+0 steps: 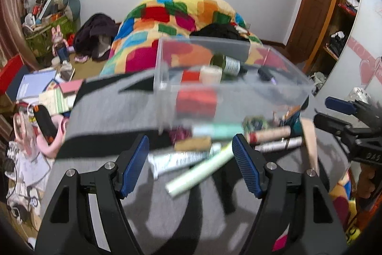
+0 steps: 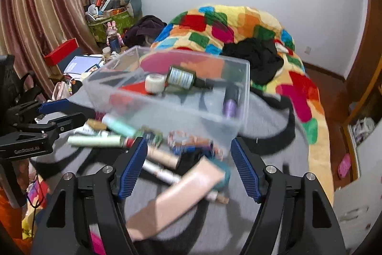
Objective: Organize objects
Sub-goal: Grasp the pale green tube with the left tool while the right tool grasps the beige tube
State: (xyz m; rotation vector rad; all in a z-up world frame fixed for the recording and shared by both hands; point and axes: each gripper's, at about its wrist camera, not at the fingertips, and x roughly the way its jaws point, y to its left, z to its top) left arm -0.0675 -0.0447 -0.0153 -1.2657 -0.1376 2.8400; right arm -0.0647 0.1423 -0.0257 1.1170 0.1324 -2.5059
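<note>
A clear plastic box [image 1: 238, 92] sits on a grey cloth [image 1: 107, 116], blurred. Inside lie a green bottle [image 1: 226, 62], a small white jar [image 1: 210, 74] and a dark purple tube [image 2: 230, 102]. Several loose cosmetic tubes lie in front of the box, among them a pale green tube [image 1: 200, 171] and a peach tube [image 2: 181, 197]. My left gripper [image 1: 189, 147] hangs open above the pale green tube, gripping nothing. Over the peach tube my right gripper [image 2: 188, 142] is open and holds nothing. Each gripper shows at the edge of the other's view, right gripper [image 1: 321, 109] and left gripper [image 2: 76, 110].
A patchwork blanket [image 2: 238, 25] with black clothes [image 2: 257, 59] covers the bed behind the box. Books and clutter [image 1: 43, 87] crowd the left side below a striped curtain [image 2: 43, 4]. A wooden wardrobe [image 1: 322, 4] stands at the right.
</note>
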